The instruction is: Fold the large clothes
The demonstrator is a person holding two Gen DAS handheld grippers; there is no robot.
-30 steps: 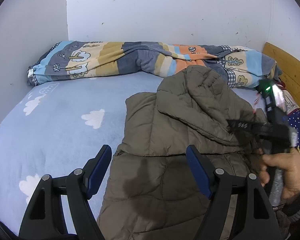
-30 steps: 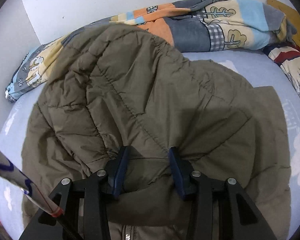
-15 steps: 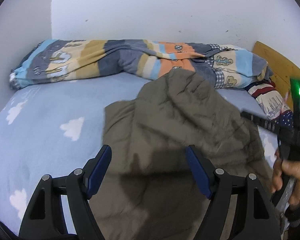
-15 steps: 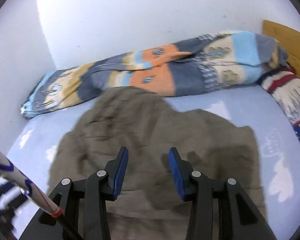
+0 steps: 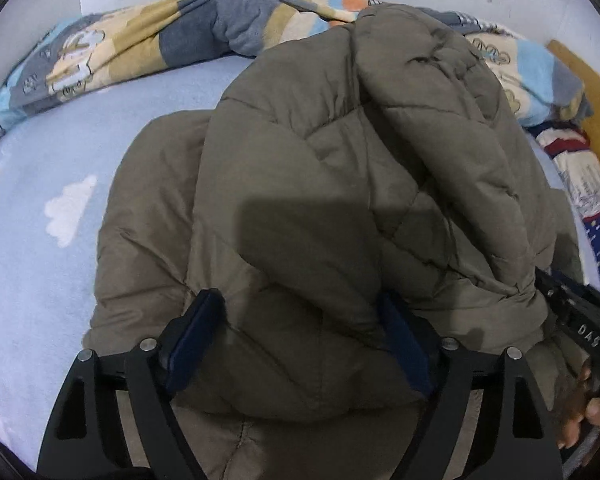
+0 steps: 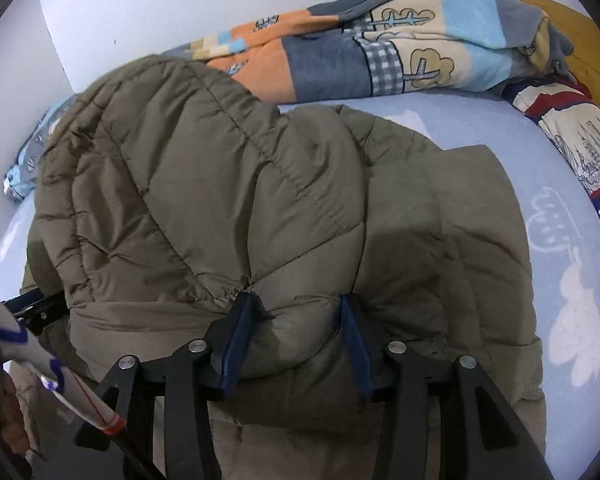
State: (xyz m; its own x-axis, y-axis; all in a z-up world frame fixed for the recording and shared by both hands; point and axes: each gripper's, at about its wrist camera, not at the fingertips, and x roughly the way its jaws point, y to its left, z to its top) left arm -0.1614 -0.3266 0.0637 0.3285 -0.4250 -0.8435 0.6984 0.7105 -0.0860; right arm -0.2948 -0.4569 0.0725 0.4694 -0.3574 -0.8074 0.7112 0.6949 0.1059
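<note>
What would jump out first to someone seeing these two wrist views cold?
The puffy olive-brown quilted jacket fills both views, heaped on the pale blue cloud-print sheet. Folds of it bulge between the blue pads of the left tool and of the right tool. Behind it, a bright patchwork blanket lies bunched along the white wall.

An olive-brown quilted jacket [image 5: 340,184] fills the space ahead of blue-padded black jaws; beyond it, a patchwork blanket [image 6: 380,52] and pale-blue, white-clouded sheet [image 5: 40,200].
</note>
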